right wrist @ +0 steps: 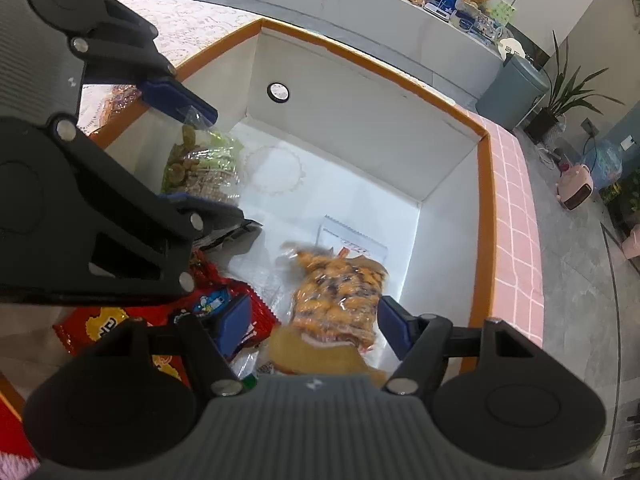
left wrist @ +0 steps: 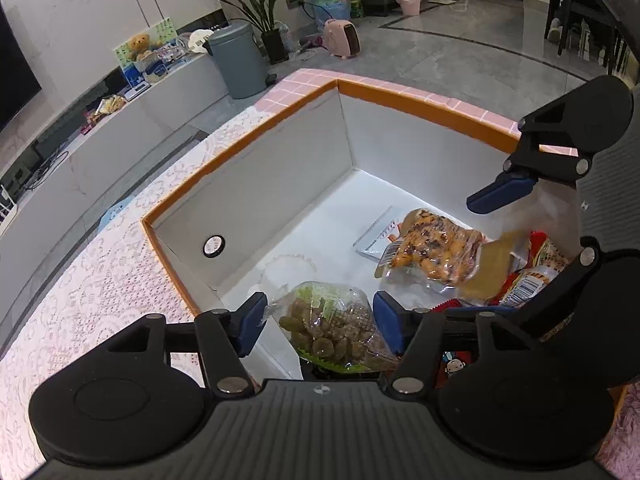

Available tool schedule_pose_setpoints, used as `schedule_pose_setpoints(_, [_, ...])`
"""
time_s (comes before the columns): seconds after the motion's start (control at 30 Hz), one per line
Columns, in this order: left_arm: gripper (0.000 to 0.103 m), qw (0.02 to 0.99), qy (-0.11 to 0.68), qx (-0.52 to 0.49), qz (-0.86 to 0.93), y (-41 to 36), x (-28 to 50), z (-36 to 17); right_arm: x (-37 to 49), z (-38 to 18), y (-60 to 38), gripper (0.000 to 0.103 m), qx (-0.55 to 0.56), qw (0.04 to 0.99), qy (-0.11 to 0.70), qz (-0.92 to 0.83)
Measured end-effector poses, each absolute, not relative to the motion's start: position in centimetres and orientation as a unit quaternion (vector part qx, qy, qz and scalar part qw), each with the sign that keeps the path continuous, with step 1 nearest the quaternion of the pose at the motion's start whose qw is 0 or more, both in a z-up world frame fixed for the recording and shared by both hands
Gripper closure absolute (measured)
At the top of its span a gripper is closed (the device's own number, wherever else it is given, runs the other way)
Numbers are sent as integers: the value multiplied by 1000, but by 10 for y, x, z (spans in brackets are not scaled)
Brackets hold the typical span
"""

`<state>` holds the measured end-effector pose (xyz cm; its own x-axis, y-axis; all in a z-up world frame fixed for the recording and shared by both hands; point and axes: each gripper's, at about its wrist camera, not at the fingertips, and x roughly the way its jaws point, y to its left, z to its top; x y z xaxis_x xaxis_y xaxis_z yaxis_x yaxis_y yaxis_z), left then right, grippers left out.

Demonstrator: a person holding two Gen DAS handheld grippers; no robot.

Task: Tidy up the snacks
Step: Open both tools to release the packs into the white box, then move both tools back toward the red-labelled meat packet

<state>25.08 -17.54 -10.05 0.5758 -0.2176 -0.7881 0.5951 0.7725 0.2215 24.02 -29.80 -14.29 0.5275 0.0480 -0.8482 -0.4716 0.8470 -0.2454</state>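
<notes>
Clear green snack bag (left wrist: pixel 328 320) sits between the open left fingers (left wrist: pixel 256 320); orange bag (right wrist: pixel 336 300) between the open right fingers (right wrist: pixel 236 324). Lift both fingers straight up, not dragging the bags.

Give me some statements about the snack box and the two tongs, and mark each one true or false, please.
1. The box has an orange rim. True.
2. The left tongs straddle a clear bag of green-brown snacks. True.
3. The right tongs are above a blue bottle. False: an orange snack bag lies between them.
4. The box is empty. False: several packets lie inside.
5. A round black ring sits on one inner wall. True.
6. Both tongs are shut tight. False: both stand open.
</notes>
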Motion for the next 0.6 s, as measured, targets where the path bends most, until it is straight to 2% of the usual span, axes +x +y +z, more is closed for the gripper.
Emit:
schedule_pose_setpoints(0.23, [31, 858, 384, 237, -247, -173, 238, -91, 231, -138, -298, 32, -216, 850, 459, 142])
schedule_pose_setpoints(0.3, [31, 858, 381, 238, -248, -174, 233, -89, 228, -136, -297, 21, -217, 850, 461, 130])
schedule_pose_setpoints(0.6, [30, 866, 379, 228, -232, -157, 206, -70, 201, -118, -294, 17, -208, 861, 452, 102])
